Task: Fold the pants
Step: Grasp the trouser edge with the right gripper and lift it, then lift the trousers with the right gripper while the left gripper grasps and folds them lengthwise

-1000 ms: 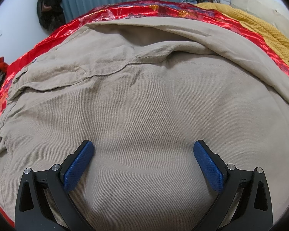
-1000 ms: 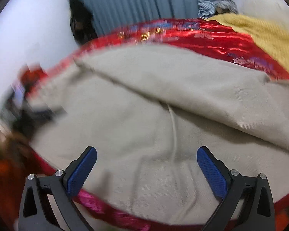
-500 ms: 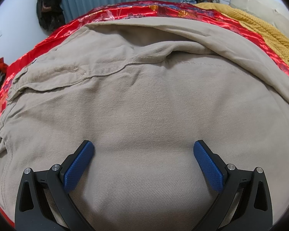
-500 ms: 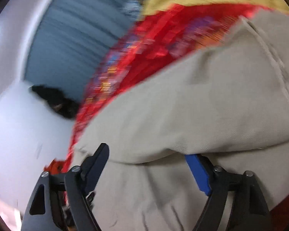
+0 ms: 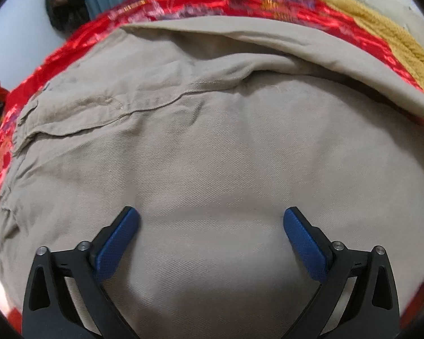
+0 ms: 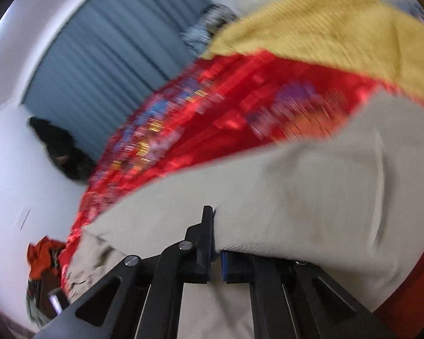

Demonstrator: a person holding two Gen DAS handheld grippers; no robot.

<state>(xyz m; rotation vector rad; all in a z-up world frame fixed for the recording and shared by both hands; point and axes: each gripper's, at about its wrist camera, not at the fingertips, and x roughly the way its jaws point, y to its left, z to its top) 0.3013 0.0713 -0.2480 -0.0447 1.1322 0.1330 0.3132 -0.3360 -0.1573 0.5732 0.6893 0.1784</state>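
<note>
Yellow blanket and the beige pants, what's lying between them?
A strip of red patterned bedspread separates yellow blanket from pants, clearest in the left wrist view.

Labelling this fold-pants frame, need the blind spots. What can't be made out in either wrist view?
- Right wrist view: motion blur smears the red quilt and yellow blanket; patterns unreadable.
- Right wrist view: which part of the pants the right gripper pinches; fabric drapes over the jaws.
- Left wrist view: the pants' near end, cut off below the left gripper.
- Neither view shows the other gripper.

Even indoor light; right view motion-blurred, fisheye-warped.
</note>
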